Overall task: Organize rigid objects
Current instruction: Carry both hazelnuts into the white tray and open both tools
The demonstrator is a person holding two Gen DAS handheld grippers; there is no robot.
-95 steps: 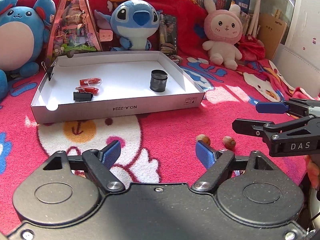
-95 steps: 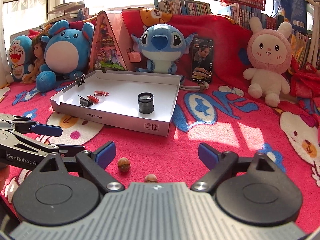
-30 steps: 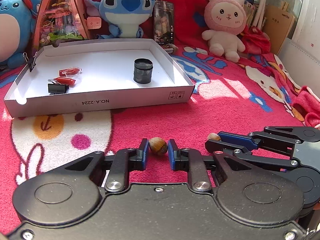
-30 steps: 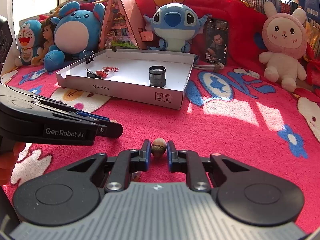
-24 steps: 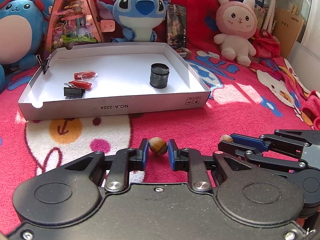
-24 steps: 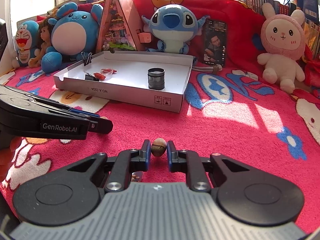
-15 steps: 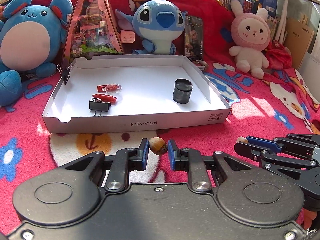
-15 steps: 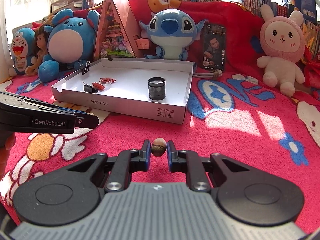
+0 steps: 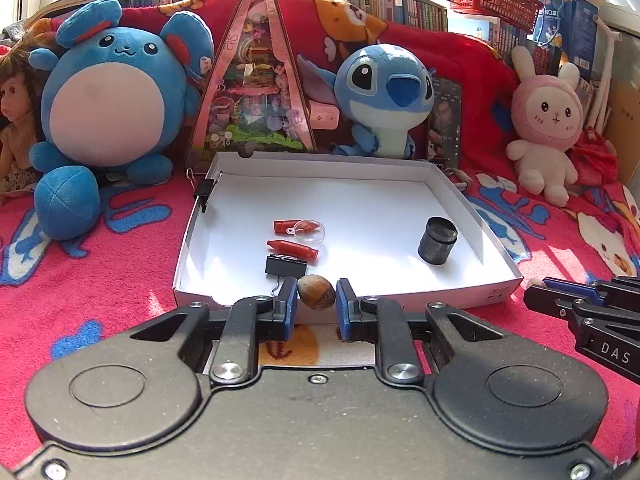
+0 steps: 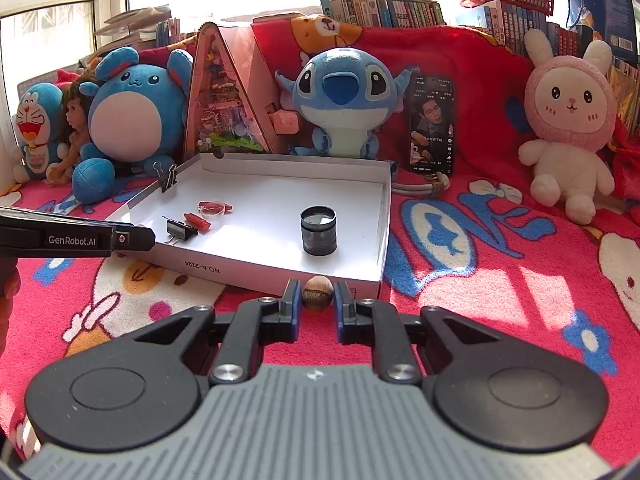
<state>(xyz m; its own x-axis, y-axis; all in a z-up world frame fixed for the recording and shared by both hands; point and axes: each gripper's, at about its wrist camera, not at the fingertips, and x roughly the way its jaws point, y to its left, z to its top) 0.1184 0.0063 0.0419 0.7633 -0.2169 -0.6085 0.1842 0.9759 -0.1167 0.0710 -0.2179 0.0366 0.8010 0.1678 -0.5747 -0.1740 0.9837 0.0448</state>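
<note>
Red cartoon-print blanket (image 9: 120, 248) covered the surface, with plush toys lined up along the back. At the front of the left wrist view, the left gripper (image 9: 317, 300) was clamped on a brown nut (image 9: 316, 297), held at the near edge of a white cardboard tray (image 9: 460, 292). Likewise, the right gripper (image 10: 317, 300) pinched a second nut (image 10: 317, 291) before the tray's near corner. Inside the tray lay a black binder clip (image 9: 285, 267), two red pieces (image 9: 294, 248) and a dark cylindrical jar (image 9: 438, 246).

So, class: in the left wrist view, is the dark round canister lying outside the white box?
No, the canister stands upright inside the white box, near its right wall.
</note>
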